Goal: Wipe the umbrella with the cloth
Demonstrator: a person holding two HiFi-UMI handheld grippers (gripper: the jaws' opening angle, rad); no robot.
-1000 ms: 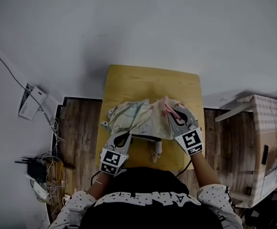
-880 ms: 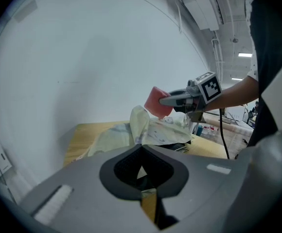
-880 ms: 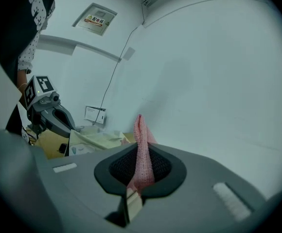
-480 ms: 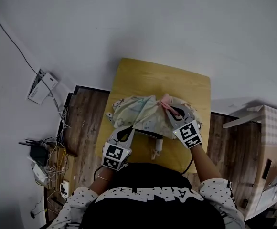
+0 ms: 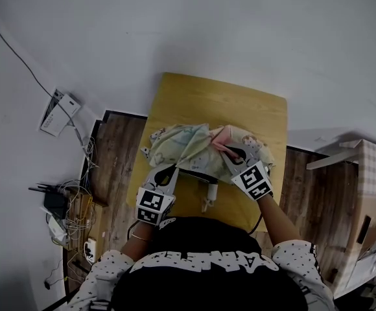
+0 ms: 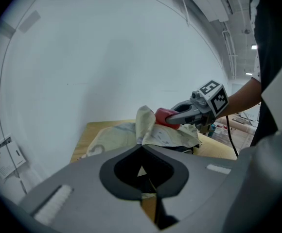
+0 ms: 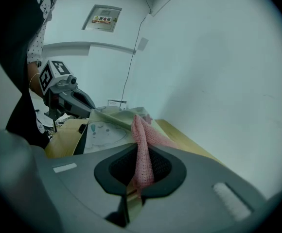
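The umbrella (image 5: pixel 198 149) lies collapsed across the near half of the small yellow wooden bench (image 5: pixel 240 109), between the two grippers. The left gripper (image 6: pixel 141 145) is at the umbrella's near left edge. Its jaws are clenched together, and a fold of the pale canopy stands up right from their tips, so it looks pinched there. The right gripper (image 5: pixel 230 153) rests on the right part of the canopy, clamped on a pink cloth (image 7: pixel 142 154). In the right gripper view the cloth runs as a knitted band through the jaws and out onto the fabric ahead of them. In the head view the cloth shows as a pink patch on top of the canopy, just past the right gripper's tips.

The canopy is cream with a faint green tint, printed with small cartoon figures, and bunched into loose, crumpled folds. A dark part shows under its near edge, and a pale handle (image 5: pixel 207 201) pokes out over the bench toward the person, between the two grippers.
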